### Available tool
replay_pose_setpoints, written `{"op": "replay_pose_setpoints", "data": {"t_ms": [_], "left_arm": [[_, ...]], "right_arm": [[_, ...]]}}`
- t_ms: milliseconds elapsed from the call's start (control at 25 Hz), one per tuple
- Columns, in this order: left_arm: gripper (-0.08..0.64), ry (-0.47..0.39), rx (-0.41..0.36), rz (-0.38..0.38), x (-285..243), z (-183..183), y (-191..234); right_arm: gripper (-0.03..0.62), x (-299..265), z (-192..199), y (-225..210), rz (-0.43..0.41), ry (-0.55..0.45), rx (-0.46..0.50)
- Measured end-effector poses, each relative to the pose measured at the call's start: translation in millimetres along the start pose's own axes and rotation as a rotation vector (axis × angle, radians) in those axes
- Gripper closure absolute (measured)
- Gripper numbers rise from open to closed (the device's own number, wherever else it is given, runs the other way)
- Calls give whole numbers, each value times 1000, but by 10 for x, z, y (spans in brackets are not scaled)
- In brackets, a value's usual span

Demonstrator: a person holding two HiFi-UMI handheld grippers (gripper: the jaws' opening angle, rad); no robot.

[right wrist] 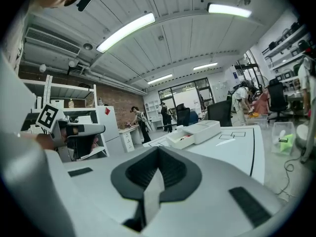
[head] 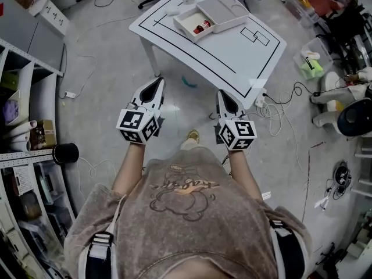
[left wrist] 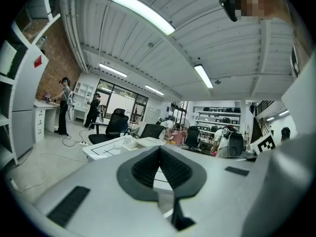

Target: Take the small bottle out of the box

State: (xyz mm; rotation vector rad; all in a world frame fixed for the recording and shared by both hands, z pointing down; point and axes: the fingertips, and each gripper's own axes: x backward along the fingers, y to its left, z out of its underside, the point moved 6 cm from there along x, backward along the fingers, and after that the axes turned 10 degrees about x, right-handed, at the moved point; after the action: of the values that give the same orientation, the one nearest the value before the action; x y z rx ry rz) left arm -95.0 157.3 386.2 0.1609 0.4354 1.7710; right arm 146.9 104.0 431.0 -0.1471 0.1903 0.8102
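A white box (head: 187, 23) stands open on the white table (head: 232, 51), its lid (head: 224, 11) lying back beside it. A small red bottle (head: 202, 26) lies inside, next to another small dark item. Both grippers hang well short of the table, over the floor in front of the person. My left gripper (head: 153, 88) is shut and empty, with its pads meeting (left wrist: 159, 152). My right gripper (head: 224, 96) is shut and empty too (right wrist: 158, 154). From the right gripper view the box (right wrist: 183, 137) sits ahead on the tabletop.
Shelving (head: 23, 97) lines the left side, with a black cylinder (head: 65, 153) at its foot. Cables and a power strip (head: 260, 102) lie on the floor by the table's right corner. A plastic bin (head: 312, 64) stands further right. People (left wrist: 63, 105) stand far off.
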Motion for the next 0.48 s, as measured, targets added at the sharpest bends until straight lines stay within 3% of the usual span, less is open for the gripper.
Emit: {"op": "replay_pose_setpoints", "data": {"t_ms": [320, 480], "left_arm": [[552, -2, -8, -78, -604, -110, -27], [552, -10, -20, -93, -770, -173, -55]], "right_arm": [[595, -433, -153, -672, -63, 2, -3], [595, -582, -146, -794, -93, -1, -11]]}}
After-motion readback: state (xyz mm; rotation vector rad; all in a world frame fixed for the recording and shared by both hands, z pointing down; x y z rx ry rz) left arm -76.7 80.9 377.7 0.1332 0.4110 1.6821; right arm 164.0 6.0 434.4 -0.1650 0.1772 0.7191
